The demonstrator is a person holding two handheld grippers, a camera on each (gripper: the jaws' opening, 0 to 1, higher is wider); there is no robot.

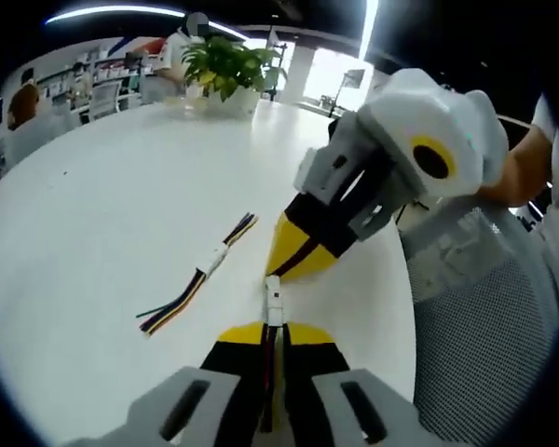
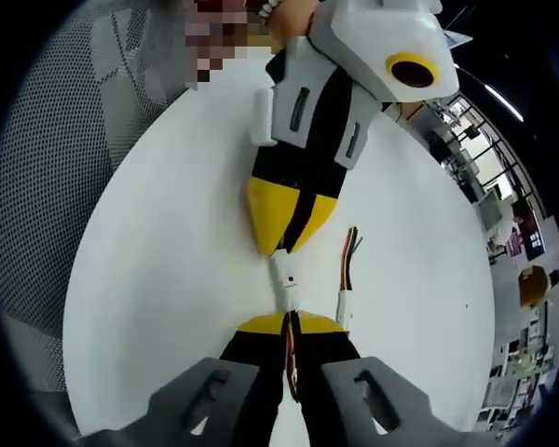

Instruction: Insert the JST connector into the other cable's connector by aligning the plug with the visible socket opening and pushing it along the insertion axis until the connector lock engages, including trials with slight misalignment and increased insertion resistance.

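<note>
Two white JST connectors (image 1: 274, 303) sit end to end in the short gap between the two grippers' yellow tips, just above the white table (image 1: 93, 205). My left gripper (image 1: 274, 328) is shut on one connector's wires from below. My right gripper (image 1: 278, 270) comes in from the upper right and is shut on the other end. In the right gripper view the same white connector pair (image 2: 286, 279) runs from my right gripper (image 2: 290, 321) up to the left gripper (image 2: 281, 250). Whether the lock is engaged cannot be told.
A second cable (image 1: 200, 275) with a joined white connector and coloured wires lies on the table to the left, also seen as the spare cable (image 2: 347, 279). A potted plant (image 1: 225, 70) stands at the far edge. A mesh chair (image 1: 475, 317) is close by the table's edge.
</note>
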